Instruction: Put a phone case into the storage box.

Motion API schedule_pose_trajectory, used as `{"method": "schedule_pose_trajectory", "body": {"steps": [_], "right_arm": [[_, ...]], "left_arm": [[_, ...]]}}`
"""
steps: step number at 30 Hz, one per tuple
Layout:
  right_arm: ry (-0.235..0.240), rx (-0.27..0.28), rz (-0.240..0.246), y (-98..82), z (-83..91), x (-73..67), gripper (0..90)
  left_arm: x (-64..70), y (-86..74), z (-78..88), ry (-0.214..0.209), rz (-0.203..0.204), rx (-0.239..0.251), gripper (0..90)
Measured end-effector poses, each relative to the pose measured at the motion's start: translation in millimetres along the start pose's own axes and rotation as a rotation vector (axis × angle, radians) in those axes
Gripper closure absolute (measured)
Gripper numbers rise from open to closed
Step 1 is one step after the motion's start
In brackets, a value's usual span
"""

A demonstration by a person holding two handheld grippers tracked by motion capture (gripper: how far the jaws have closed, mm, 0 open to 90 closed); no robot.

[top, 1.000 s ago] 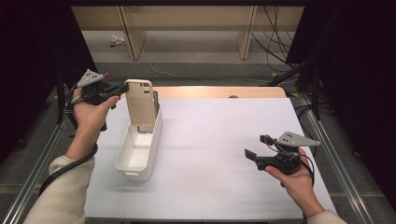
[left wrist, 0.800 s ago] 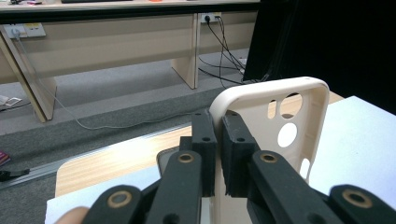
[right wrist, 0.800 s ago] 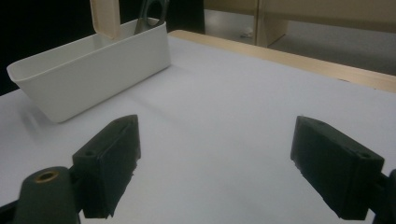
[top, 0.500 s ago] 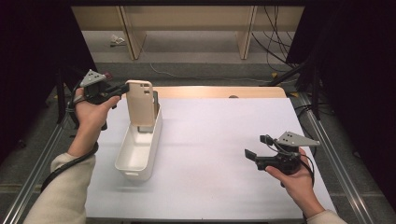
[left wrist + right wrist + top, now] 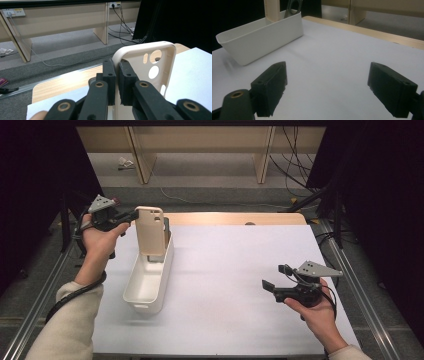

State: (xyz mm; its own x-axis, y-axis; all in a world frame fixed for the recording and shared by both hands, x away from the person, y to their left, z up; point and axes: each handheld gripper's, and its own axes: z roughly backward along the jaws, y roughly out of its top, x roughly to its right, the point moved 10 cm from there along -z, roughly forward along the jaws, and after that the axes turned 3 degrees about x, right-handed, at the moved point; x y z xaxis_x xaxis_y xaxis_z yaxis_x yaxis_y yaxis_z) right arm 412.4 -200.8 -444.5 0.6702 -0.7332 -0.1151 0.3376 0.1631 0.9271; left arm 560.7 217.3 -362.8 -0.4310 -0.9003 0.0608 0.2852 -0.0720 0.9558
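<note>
Surface (image 5: 235, 285): white sheet over a wooden top, wide and mostly bare between the two grippers.

Bin (image 5: 149, 276): long white plastic tub, lengthwise away from the person, directly below and just right of the left gripper, well apart from the right gripper.

Phone case (image 5: 150, 231): beige shell with camera cut-outs, held upright over the far end of the bin, its lower edge dipping inside the rim. A dark object stands just behind it in the bin; what it is cannot be told.

Left gripper (image 5: 116, 75): jaws pressed together on the case's side wall near the top corner, one pad outside, one inside.

Right gripper (image 5: 334, 87): jaws spread wide, nothing between them, hovering low over bare surface.

Handling note: the step appears to be lowering the case into the bin. It is likely best done by keeping the case vertical and clear of the bin wall and the dark object, and loosening the pinch only once its bottom edge rests, since a thin shell held at one corner may swing or tip.
</note>
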Motion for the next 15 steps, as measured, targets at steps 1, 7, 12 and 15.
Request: {"method": "schedule_pose_trajectory", "body": {"steps": [1, 7, 12, 15], "right_arm": [[0.0, 0.0, 0.0, -0.1, 0.0, 0.0, 17.0], [0.001, 0.001, 0.0, 0.0, -0.1, 0.1, 17.0], [0.001, 0.0, 0.0, 0.1, 0.1, -0.1, 17.0], [0.001, 0.001, 0.001, 0.2, 0.1, 0.0, 17.0]], "left_arm": [[0.0, -0.3, -0.7, -0.001, 0.0, -0.002, 84.9], [-0.2, -1.7, -4.1, 0.002, -0.009, -0.012, 84.8], [-1.4, -3.4, -6.9, 0.005, -0.008, -0.018, 84.8], [-2.3, -5.5, -9.2, 0.007, -0.006, -0.023, 84.8]]}}
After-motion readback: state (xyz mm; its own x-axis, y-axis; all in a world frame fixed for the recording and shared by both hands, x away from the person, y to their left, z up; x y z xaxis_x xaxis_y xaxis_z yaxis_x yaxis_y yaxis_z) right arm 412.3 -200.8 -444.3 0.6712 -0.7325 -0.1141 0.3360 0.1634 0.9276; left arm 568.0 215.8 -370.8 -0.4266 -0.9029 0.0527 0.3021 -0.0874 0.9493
